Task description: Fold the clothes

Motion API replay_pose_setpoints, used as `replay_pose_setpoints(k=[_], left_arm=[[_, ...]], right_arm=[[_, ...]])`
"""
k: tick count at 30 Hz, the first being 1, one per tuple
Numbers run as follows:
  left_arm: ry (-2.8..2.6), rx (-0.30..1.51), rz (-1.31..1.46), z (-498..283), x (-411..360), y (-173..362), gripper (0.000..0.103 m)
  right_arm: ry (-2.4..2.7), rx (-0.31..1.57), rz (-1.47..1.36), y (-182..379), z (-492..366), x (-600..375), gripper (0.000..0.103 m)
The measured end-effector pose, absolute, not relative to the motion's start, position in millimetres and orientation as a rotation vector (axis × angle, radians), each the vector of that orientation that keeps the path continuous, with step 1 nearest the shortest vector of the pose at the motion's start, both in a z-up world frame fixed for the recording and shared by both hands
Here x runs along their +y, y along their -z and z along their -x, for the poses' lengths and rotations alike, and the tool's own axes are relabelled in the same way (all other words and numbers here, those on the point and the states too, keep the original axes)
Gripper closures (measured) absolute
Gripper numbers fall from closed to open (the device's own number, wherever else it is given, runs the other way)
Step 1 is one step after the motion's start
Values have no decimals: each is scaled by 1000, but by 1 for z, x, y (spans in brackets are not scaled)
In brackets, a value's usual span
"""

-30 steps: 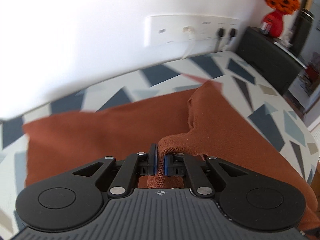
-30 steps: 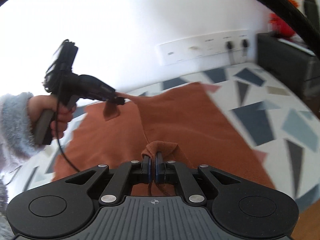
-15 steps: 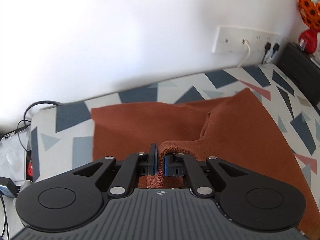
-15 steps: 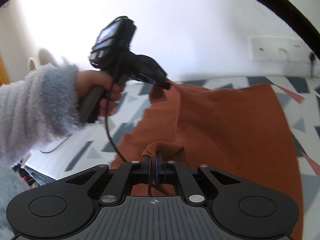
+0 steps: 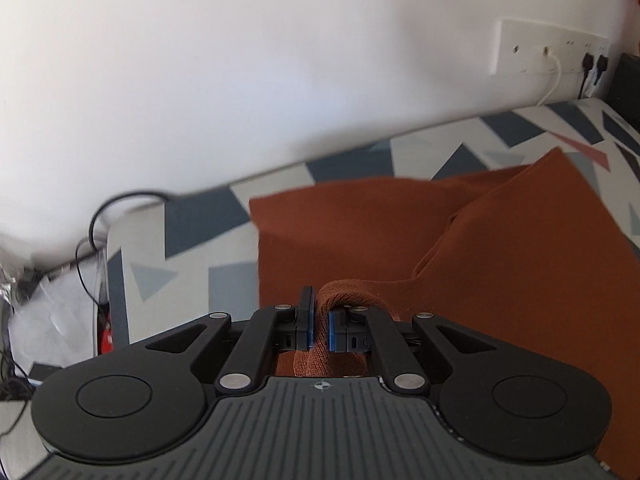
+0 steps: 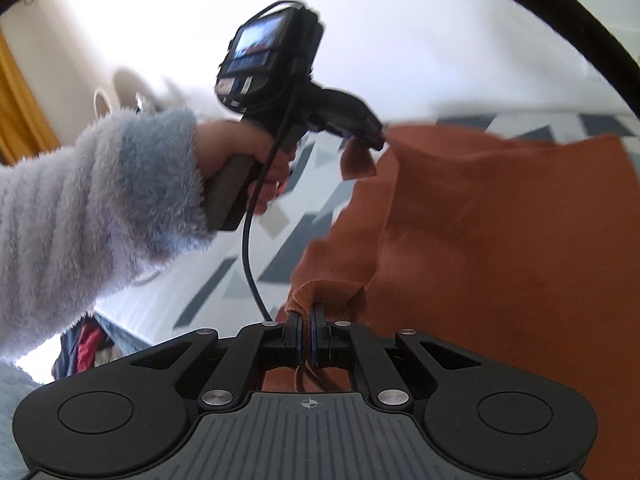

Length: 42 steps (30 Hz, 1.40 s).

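Observation:
A rust-orange garment [image 5: 500,256] lies partly spread on a patterned grey, white and blue surface [image 5: 192,264]. My left gripper [image 5: 319,326] is shut on a bunched edge of the garment and holds it lifted. My right gripper [image 6: 306,334] is shut on another edge of the same garment [image 6: 500,240]. In the right wrist view the left gripper [image 6: 378,142] shows at upper middle, held by a hand in a fluffy pale sleeve, with a corner of cloth hanging from its tips.
A white wall [image 5: 280,60] runs behind the surface, with a socket strip [image 5: 552,50] and plugged cables at the right. Loose black cables [image 5: 96,240] and clutter lie off the surface's left edge. A dark cabinet [image 5: 628,84] stands at far right.
Both grippers have swung to the left with the garment held. The left gripper has risen higher in the right wrist view, lifting its corner of cloth.

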<state>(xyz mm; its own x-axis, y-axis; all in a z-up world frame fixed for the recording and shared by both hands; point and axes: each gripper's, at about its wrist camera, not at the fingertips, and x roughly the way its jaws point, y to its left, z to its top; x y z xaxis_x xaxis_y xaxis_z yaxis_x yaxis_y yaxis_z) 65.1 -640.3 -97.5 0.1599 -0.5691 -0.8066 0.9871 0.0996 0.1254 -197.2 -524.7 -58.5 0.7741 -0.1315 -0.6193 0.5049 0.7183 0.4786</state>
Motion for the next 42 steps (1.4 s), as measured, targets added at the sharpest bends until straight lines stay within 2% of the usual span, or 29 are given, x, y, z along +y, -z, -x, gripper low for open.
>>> replay_pose_setpoints(k=[3, 5, 6, 7, 9, 12, 20, 22, 24, 26, 32, 34, 42], left_arm=[[1291, 677, -774, -71, -641, 106, 96], [1297, 675, -777, -73, -641, 109, 90], [1292, 679, -787, -73, -641, 110, 80], [1285, 678, -797, -74, -640, 110, 62], [1302, 651, -790, -76, -629, 104, 46], [1365, 654, -795, -83, -607, 92, 45], [1455, 829, -653, -120, -505, 73, 45], [1453, 870, -617, -128, -479, 75, 43], [1433, 893, -613, -131, -460, 79, 42], [1413, 910, -613, -133, -444, 84, 42], [1414, 925, -633, -124, -416, 96, 41], [1456, 913, -663, -110, -409, 102, 37], [1555, 762, -894, -46, -399, 130, 36]], right_arm=[[341, 629, -703, 70, 181, -527, 99], [325, 654, -714, 77, 170, -530, 99], [318, 667, -716, 81, 163, -532, 99], [311, 677, -720, 83, 158, -533, 99], [300, 696, -730, 87, 151, -535, 99], [291, 722, -755, 93, 141, -540, 99], [249, 782, -816, 108, 124, -536, 96], [229, 790, -824, 111, 116, -531, 89], [201, 798, -861, 113, 110, -529, 64], [183, 813, -909, 114, 104, -528, 52], [256, 721, -912, 95, 132, -531, 51], [309, 677, -914, 89, 148, -535, 49], [657, 649, -910, 91, 248, -530, 48]])
